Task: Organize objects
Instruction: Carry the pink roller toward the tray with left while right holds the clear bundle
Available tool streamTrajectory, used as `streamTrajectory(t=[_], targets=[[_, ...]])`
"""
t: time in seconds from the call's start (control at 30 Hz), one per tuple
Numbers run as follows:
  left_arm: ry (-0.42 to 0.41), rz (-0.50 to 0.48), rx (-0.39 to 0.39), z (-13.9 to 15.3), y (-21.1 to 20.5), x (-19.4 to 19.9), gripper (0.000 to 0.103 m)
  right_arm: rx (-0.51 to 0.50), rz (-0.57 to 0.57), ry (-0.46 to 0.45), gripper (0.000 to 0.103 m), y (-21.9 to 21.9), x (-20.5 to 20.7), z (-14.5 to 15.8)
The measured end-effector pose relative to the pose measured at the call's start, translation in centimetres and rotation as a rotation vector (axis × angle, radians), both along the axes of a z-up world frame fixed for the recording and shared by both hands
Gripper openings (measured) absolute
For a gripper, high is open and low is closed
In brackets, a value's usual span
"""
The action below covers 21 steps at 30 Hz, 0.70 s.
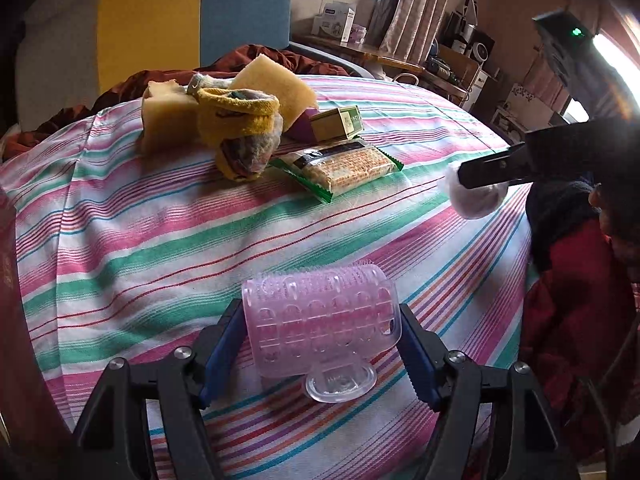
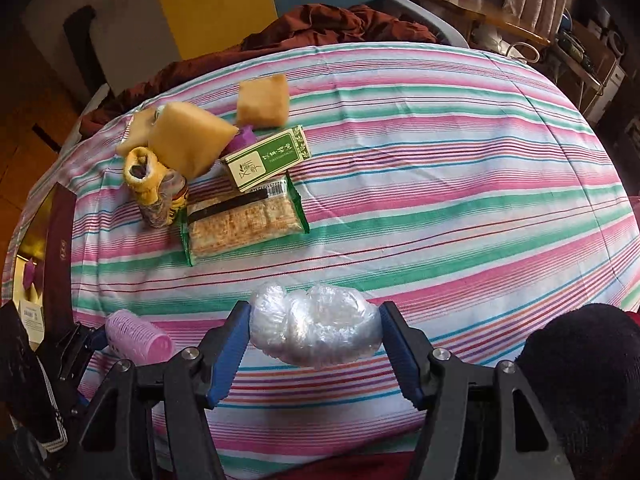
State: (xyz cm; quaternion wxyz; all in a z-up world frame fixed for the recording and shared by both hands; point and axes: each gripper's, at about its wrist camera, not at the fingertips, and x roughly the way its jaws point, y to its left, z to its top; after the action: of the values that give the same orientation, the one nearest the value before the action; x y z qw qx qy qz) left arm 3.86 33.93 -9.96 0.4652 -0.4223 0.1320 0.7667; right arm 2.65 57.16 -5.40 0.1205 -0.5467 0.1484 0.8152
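Above the near edge of the striped pink, green and white cloth (image 1: 160, 240), a translucent pink plastic hair roller (image 1: 320, 316) sits clamped in the left gripper (image 1: 320, 356). The right gripper (image 2: 316, 340) pinches a crumpled clear plastic bundle (image 2: 316, 330). Farther back lie a green-edged cracker packet (image 2: 244, 220), a green box (image 2: 266, 158), yellow sponges (image 2: 190, 142) and a yellow knit sock (image 2: 154, 186), all clustered and touching.
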Motion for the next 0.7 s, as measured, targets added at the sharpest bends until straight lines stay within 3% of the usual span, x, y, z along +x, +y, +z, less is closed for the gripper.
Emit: streamTrajectory(t=[0.07, 0.2, 0.47, 0.7], targets=[[0.027, -0.006, -0.01, -0.1, 0.1, 0.4, 0.074, -0.022, -0.005, 0.043, 0.065, 0.2, -0.3, 0.3], [0.062, -0.002, -0.022, -0.6, 0.7, 0.8, 0.073, -0.053, -0.013, 0.03, 0.065, 0.5, -0.2, -0.1], [0.092, 0.0, -0.022, -1.0, 1.0, 1.0, 0.072, -0.065, 0.145, -0.159, 0.065, -1.7, -2.3, -2.7], [0.074, -0.002, -0.011, -0.8, 0.8, 0.5, 0.071, -0.006, 0.179, -0.185, 0.065, -3.0, -2.8, -2.9]])
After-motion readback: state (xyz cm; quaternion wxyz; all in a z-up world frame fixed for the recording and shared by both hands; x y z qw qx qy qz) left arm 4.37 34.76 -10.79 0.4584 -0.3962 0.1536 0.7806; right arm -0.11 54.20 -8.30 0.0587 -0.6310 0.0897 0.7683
